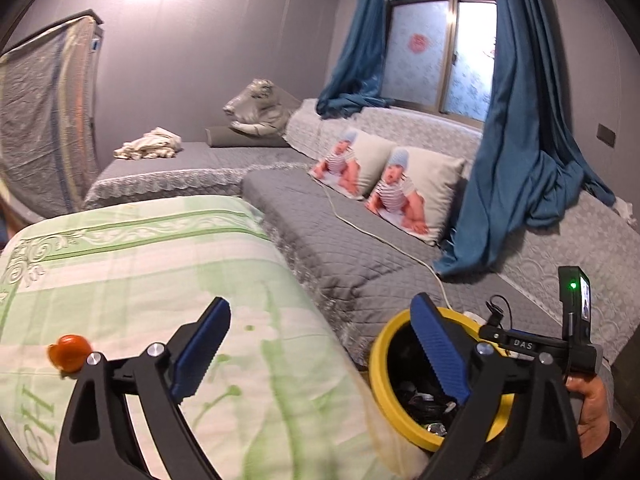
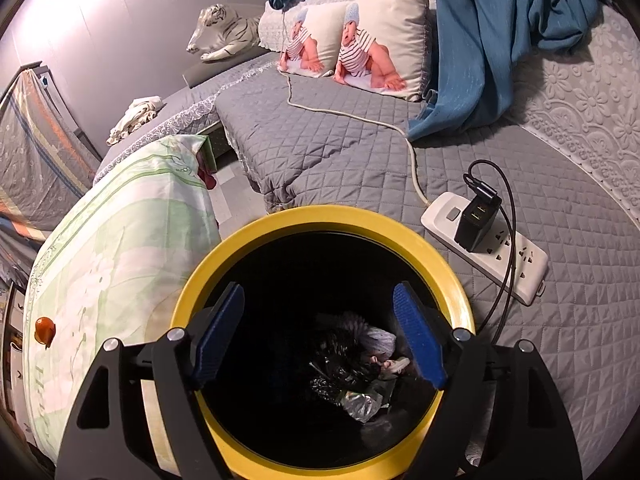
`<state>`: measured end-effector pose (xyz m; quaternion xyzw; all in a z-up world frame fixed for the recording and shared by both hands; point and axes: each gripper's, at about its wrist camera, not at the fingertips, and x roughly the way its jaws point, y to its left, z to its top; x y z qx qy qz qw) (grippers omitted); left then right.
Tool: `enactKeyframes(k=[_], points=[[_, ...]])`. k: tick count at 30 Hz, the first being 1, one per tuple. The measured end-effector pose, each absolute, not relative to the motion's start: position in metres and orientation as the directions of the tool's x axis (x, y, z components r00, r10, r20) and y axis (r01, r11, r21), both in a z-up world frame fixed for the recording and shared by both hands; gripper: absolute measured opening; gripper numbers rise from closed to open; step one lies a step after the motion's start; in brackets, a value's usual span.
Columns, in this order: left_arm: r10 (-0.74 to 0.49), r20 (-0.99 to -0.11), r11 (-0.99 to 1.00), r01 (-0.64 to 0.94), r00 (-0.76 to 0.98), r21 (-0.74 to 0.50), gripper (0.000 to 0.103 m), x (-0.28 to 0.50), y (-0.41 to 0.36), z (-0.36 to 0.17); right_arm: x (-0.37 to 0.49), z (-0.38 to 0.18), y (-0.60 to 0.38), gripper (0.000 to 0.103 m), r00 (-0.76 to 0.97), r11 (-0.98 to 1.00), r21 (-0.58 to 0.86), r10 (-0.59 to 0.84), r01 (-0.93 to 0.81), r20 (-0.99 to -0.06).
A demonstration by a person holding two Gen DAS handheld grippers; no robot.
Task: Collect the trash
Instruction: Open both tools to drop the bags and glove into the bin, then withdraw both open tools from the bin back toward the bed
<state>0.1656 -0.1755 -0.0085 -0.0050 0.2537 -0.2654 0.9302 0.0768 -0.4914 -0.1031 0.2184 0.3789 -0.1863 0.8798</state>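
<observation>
A yellow-rimmed bin (image 2: 320, 216) with a black liner stands between the green-patterned cloth (image 2: 120, 248) and the grey quilted couch. Crumpled wrappers and foil (image 2: 360, 364) lie at its bottom. My right gripper (image 2: 320, 292) hangs open over the bin's mouth with nothing between its blue pads. My left gripper (image 1: 320, 312) is open and empty, above the cloth's edge and the bin rim (image 1: 382, 344). A small orange piece (image 1: 70, 350) lies on the cloth left of the left gripper, and the right wrist view shows it as an orange piece (image 2: 44, 328) at the far left. A hand (image 1: 592, 412) holds the other tool at the right.
A white power strip (image 2: 488, 248) with a black charger (image 2: 476, 220) and cables lies on the couch right of the bin. Two baby-print pillows (image 2: 360, 40), a blue curtain (image 2: 500, 40) and a plush tiger (image 2: 228, 32) lie further back. A pale rag (image 1: 148, 148) rests on the far seat.
</observation>
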Motion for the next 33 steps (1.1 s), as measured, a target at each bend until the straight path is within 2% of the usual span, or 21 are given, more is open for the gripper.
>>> enactKeyframes(k=[5, 15, 20, 26, 33], points=[[-0.451, -0.434, 0.889, 0.437, 0.780, -0.136, 0.088, 0.157, -0.143, -0.001, 0.081, -0.092, -0.470, 0.074, 0.670, 0.860, 0.230, -0.162, 0.456, -0.725], [-0.323, -0.354, 0.946, 0.306, 0.878, -0.105, 0.095, 0.131, -0.084, 0.014, 0.089, -0.046, -0.406, 0.094, 0.774, 0.909, 0.163, -0.219, 0.383, -0.593], [-0.272, -0.323, 0.962, 0.254, 0.906, -0.096, 0.095, 0.117, -0.056, 0.020, 0.089, -0.020, -0.353, 0.095, 0.843, 0.945, 0.086, -0.237, 0.315, -0.484], [-0.214, -0.280, 0.976, 0.197, 0.936, -0.089, 0.095, 0.096, -0.030, 0.031, 0.086, 0.007, -0.297, 0.095, 0.909, 0.976, 0.082, -0.154, 0.200, -0.388], [-0.139, -0.212, 0.989, 0.125, 0.967, -0.075, 0.095, 0.076, -0.008, 0.047, 0.080, 0.026, -0.253, 0.095, 0.929, 0.984, 0.054, -0.140, 0.168, -0.342]])
